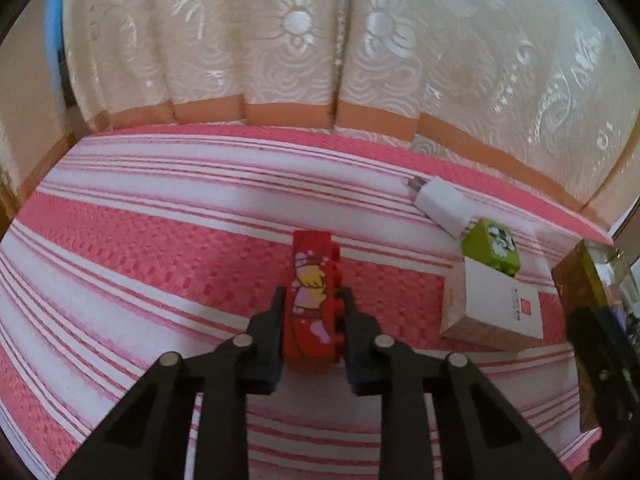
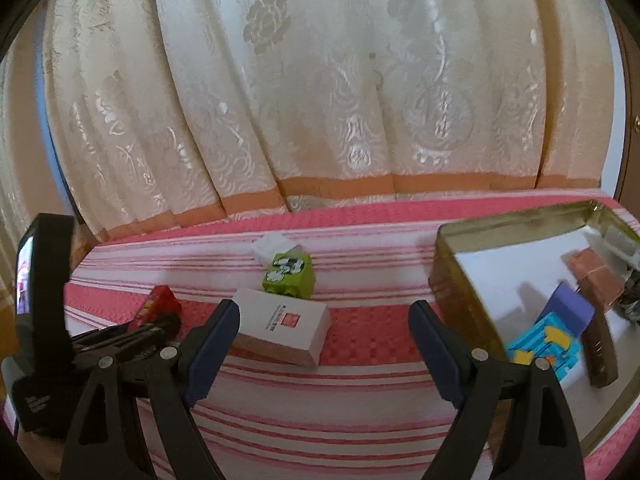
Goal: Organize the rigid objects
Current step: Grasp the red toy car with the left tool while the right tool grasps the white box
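At the left, the left gripper (image 1: 313, 300) is closed on a red toy block (image 1: 314, 292) with a cartoon figure printed on its top; the two black fingers (image 1: 276, 320) press on its long sides. The block lies on a cloth with pink and white stripes (image 1: 160, 240), with its far end pointing to the curtain. In the right wrist view the same block (image 2: 160, 306) appears at the far left, with the left gripper's fingers around it.

To the right of the block, and well apart from it, a flat white box (image 1: 496, 304) with a small red square mark lies on the cloth. Just behind this box stands a green toy block (image 1: 492, 246) with a black and white picture on top, touching or almost touching the box. Behind the green block lies a white charger plug (image 1: 440, 206) — its metal end points to the far left.

The right gripper (image 2: 324, 340) is open and holds nothing; its jaws stand wide apart above the cloth, near the white box (image 2: 280, 326).

At the far right is a gold metal tin (image 2: 452, 280) — open, with a white bottom. Inside it lie a blue toy piece with yellow marks (image 2: 548, 344), a purple block (image 2: 572, 308) and a brown box (image 2: 596, 276).

A cream curtain (image 2: 320, 80) with an orange border hangs behind everything.
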Tool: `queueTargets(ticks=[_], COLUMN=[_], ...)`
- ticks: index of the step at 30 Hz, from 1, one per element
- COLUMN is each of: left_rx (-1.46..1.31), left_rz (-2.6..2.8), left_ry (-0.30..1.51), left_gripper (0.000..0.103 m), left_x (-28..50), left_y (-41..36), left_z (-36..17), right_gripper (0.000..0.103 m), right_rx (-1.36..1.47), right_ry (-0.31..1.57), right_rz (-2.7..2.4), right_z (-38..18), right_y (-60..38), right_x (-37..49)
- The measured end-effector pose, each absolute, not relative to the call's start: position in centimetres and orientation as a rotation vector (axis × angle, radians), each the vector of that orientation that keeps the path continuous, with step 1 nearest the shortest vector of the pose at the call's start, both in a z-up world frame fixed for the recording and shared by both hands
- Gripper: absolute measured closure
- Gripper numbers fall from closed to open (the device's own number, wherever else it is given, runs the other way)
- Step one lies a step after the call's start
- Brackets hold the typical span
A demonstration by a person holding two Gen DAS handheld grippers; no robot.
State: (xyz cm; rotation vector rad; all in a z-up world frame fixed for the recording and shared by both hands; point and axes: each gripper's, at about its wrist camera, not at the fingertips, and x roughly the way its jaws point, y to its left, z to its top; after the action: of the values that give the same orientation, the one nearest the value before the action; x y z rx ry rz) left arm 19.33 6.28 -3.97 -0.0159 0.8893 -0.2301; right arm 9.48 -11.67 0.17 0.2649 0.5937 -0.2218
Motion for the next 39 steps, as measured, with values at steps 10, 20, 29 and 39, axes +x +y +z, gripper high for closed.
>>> queueTargets(ticks=[10,20,29,39], left_rx=[0.009,0.024,0.027,0.071], left_rz=[-0.098,-0.075,-0.077,-0.075], left_ry=[0.886,0.887,0.884,0.801], left_gripper=[0.081,0.081,0.081,0.081], left_x=[19.9,20.0,20.0,18.7], left_y=[8.8,8.7,8.8,8.2], left_z=[-3.8,-3.7,-3.7,-2.6], right_gripper=[0.015,0.017,0.022,0.022], right_rx=[0.387,0.296,0.285,0.169], right_ry=[0.73,0.86,0.85,0.542], right_rz=[-0.194,-0.238,-0.166,-0.172], right_z=[-2.3,-3.3,-3.2,1.1], right_y=[-9.7,-7.5,-8.2,-7.7], right_x=[13.5,16.5,15.0,9.4])
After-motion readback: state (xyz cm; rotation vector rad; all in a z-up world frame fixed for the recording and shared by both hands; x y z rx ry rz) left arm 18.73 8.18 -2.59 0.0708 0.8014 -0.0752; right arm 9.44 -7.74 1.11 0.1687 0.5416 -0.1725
